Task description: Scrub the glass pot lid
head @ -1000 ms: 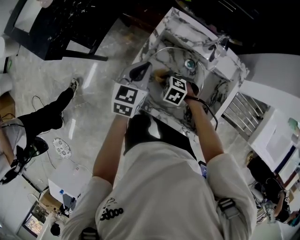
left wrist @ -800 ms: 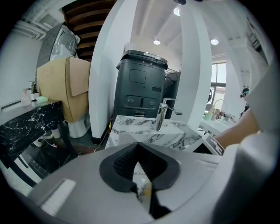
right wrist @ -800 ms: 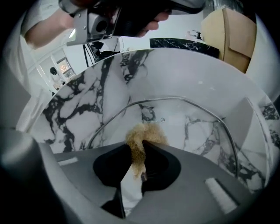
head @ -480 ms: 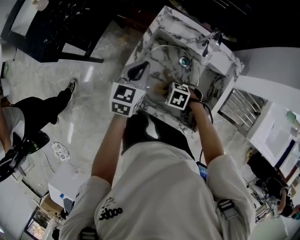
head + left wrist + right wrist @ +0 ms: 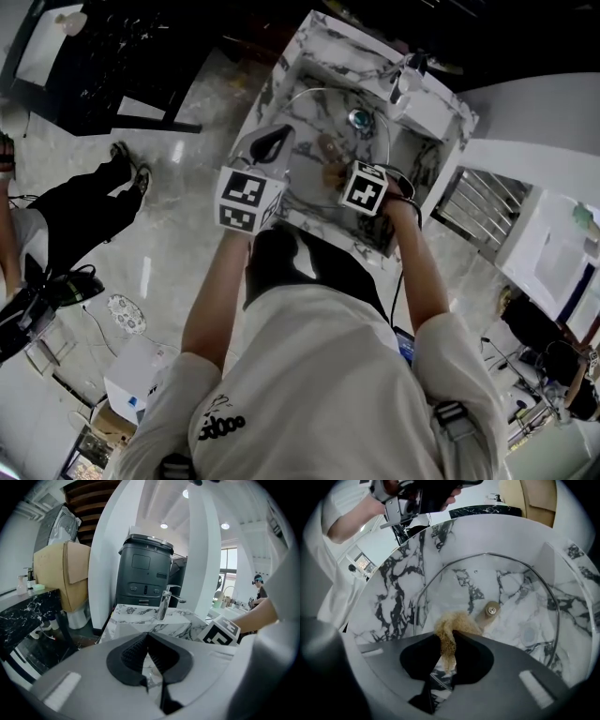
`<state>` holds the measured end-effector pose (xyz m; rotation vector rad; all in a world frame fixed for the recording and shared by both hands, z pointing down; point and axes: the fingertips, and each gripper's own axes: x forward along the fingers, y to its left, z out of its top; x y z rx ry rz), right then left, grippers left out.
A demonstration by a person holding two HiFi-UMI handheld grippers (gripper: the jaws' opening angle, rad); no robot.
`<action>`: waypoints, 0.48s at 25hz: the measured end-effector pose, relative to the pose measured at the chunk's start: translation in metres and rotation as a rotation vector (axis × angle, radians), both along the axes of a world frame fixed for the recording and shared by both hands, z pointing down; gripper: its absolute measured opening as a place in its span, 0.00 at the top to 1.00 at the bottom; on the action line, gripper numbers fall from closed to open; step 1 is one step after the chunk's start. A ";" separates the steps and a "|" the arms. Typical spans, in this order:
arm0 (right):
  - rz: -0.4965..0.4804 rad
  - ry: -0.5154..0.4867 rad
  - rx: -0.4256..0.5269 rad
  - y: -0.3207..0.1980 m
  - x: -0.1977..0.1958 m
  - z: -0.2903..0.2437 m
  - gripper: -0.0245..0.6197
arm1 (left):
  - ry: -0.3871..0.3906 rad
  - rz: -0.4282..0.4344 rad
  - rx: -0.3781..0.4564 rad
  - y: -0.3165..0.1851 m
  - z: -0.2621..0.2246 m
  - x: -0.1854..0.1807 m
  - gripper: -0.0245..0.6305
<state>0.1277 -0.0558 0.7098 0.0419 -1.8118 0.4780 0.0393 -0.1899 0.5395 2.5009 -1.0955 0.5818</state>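
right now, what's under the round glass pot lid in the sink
Through the clear round glass pot lid show the veined white marble sink and its round drain. The tan fibrous scrubber in the right gripper hides a patch.

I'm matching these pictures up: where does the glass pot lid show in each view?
Head view: glass pot lid upper centre, inside the basin.
Left gripper view: not to be made out.
Right gripper view: fills the centre, behind the scrubber.
Shared landmark: the marbled sink.
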 end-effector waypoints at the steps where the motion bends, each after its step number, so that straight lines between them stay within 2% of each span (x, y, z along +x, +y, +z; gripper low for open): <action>1: 0.011 0.006 0.003 -0.002 0.004 0.000 0.87 | 0.000 0.002 -0.002 0.001 0.001 0.000 0.95; 12: 0.119 0.042 0.040 -0.029 0.039 0.004 0.87 | -0.010 0.019 -0.020 0.001 0.009 0.001 0.95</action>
